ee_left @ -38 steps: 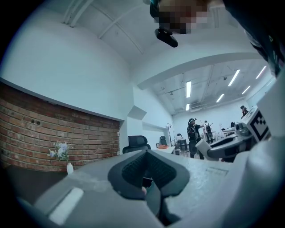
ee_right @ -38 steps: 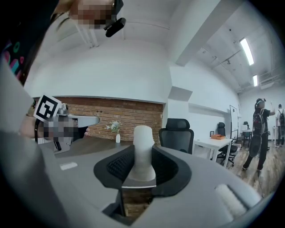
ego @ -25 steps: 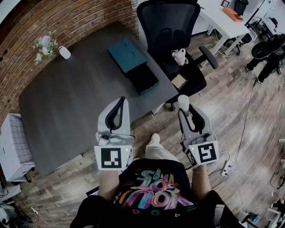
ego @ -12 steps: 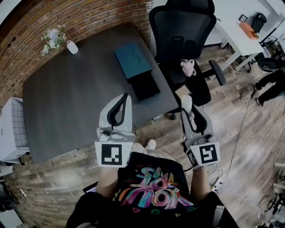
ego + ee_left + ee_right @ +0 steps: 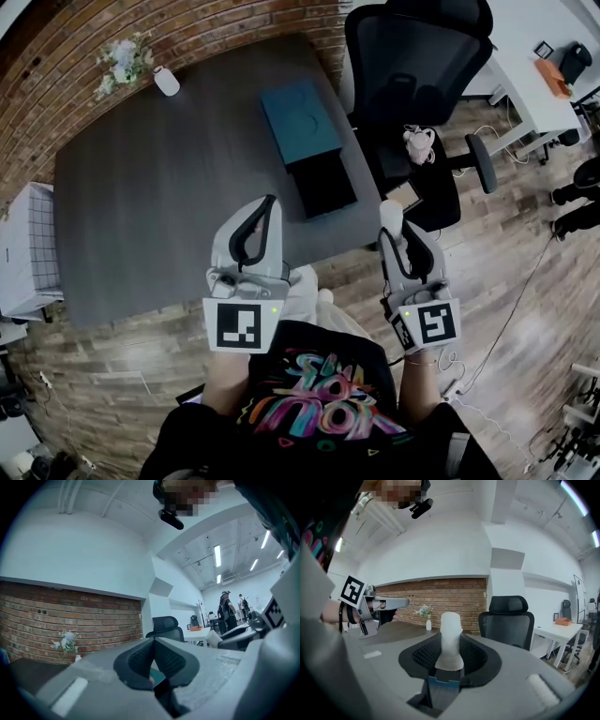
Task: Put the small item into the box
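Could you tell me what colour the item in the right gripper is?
White; the right gripper view shows the item best.

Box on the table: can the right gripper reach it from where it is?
Probably yes. The right gripper, shut on the white item, hangs just off the table, and nothing stands between it and the box.

One box [image 5: 302,124], one chair [image 5: 417,70], one vase [image 5: 166,82], one white item [image 5: 451,641].
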Tool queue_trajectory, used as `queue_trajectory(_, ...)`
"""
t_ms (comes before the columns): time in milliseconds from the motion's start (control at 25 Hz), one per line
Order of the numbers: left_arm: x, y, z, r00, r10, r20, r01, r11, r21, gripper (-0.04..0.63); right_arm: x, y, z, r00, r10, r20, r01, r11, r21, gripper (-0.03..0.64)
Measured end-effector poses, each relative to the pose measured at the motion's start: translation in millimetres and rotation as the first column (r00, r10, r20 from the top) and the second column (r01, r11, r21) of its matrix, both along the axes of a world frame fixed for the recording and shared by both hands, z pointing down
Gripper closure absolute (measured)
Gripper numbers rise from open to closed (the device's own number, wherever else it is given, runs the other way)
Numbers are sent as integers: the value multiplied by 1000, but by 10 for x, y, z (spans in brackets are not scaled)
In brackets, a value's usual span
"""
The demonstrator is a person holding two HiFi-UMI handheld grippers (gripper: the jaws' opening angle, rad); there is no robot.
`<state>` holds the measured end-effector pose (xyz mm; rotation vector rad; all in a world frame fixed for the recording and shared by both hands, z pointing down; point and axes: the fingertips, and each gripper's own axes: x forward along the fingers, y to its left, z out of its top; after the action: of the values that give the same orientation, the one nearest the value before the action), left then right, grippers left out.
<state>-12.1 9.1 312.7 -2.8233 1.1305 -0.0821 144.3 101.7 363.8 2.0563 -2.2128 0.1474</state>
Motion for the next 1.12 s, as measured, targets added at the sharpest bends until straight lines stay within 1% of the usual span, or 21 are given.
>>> queue_trajectory(200,25,-369,-46,999,-29,-42,29,1000,3,595,22,-407,-10,999,-34,-8,34,999,1,491)
queue_trajectory(400,71,-837,-44,997,-53,-50,52,999,-7,595,53,-910,10,998,-64,-13,64,998,-20,491)
queue_trajectory(600,120,-1303,-17,997,-75,-32,75,997,0,595,85,-1436,16,995,-103,-14,103,994,-22,491)
queue_trajectory(800,118,-1632,34,996,-88,-23,88,996,-11,595,83,-1858,47,992,-128,-16,127,991,-32,491)
queue_trajectory(920,106,-1751,63,996,-93,-14,93,995,-20,594,71,-2010,71,991,-137,-8,137,990,-37,491)
queue_trajectory(1120,127,-1852,66,996,-93,-8,92,995,-27,595,64,-2112,78,988,-154,3,154,987,-46,491)
